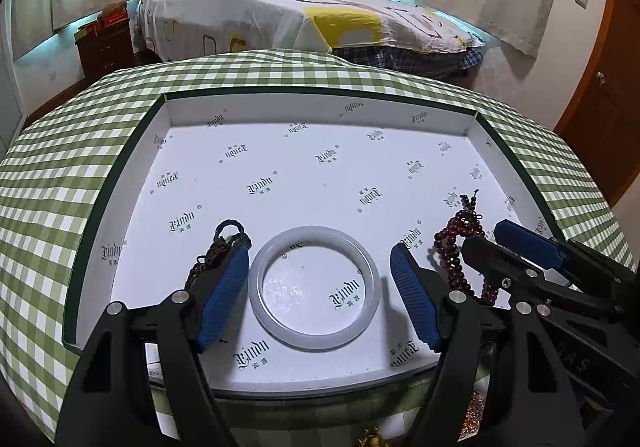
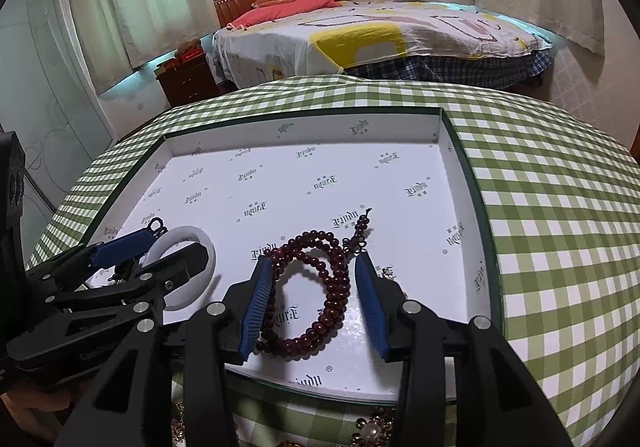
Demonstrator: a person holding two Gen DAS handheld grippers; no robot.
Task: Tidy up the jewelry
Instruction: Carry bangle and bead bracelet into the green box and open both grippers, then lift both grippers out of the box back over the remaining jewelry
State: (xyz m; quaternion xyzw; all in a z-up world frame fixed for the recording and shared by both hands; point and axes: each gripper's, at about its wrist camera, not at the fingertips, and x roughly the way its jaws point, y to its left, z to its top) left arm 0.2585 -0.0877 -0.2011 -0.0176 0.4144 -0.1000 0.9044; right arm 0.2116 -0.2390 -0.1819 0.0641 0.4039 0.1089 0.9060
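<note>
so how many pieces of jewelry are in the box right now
3 visible: a white bangle in the middle, a red bead string to its right, and a dark braided piece to its left, partly hidden by the left hand-held gripper.

Green-and-white checked cloth [image 1: 60, 167] is covering the tabletop; milky white round bangle [image 1: 314, 287] is lying at nine o'clock of dark red beads [image 2: 320, 275].

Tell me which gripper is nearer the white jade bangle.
Left. The left gripper is open with its fingers straddling the white bangle in the box. The right gripper sits off to the bangle's right, open around the red bead strand.
</note>
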